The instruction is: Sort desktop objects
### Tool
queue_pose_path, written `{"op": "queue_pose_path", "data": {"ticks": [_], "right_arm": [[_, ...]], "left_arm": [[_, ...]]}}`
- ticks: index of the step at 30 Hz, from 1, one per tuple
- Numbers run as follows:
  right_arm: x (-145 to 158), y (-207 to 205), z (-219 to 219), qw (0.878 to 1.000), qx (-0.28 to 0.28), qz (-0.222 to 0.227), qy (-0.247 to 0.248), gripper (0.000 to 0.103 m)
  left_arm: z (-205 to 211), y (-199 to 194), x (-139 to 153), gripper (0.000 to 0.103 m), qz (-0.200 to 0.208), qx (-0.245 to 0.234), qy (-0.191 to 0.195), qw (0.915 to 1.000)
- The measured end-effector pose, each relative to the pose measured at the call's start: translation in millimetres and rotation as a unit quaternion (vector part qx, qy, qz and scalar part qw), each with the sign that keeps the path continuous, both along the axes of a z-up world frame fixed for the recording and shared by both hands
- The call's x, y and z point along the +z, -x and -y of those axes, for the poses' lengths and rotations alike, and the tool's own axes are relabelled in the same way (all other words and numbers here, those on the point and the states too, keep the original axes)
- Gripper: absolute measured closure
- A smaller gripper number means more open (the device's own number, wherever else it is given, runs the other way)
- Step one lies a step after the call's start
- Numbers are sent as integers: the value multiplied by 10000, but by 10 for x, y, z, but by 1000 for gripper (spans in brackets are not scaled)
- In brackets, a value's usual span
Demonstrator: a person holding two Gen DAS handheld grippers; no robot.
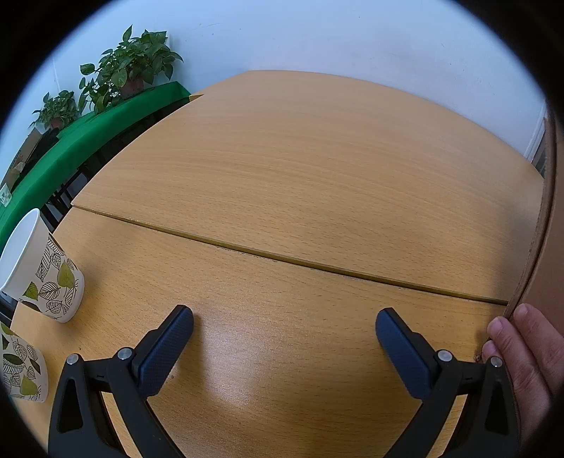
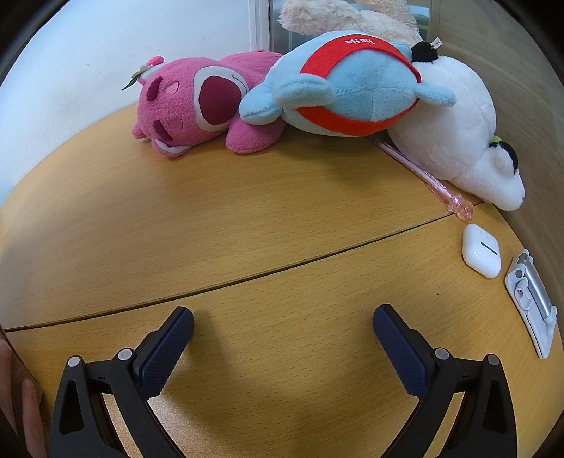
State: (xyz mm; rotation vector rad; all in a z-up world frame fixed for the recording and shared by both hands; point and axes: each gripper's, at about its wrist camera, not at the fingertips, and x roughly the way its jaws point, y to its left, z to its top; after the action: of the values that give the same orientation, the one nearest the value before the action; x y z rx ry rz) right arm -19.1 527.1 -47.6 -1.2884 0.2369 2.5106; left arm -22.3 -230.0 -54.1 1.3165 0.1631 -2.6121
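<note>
Wood-grain table [image 2: 246,218] against a white wall [image 2: 88,53], seam running across the top. Right wrist view: toys piled at the far edge, pink plush bear [image 2: 197,105] on its side, blue plush with red band [image 2: 352,88] leaning on it, white plush [image 2: 454,134] at right touching the blue one, cream plush [image 2: 349,17] behind. Pink pen [image 2: 423,172] lies just beside the white plush, its tip end under the pile. White earbud case [image 2: 481,250] near the pen's cap, white phone stand [image 2: 532,299] lying flat just beside the case. Right gripper [image 2: 283,324] spread wide, nothing between fingers, above bare table. Left wrist view: left gripper [image 1: 284,326] spread wide too, holding nothing. Two leaf-print paper cups [image 1: 42,271] at left edge. A hand [image 1: 518,345] grips a board edge at right. Potted plants [image 1: 130,67] on a green-covered table [image 1: 88,130] behind.
</note>
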Motion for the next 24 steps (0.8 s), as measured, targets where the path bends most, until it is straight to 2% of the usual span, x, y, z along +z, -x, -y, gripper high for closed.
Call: {"op": "queue_pose_path", "data": {"ticks": [24], "right_arm": [[16,87,-12,10000,-4,-12,-2,0]], "left_arm": [[-13,13,6,0,8,2,-2,10000]]}}
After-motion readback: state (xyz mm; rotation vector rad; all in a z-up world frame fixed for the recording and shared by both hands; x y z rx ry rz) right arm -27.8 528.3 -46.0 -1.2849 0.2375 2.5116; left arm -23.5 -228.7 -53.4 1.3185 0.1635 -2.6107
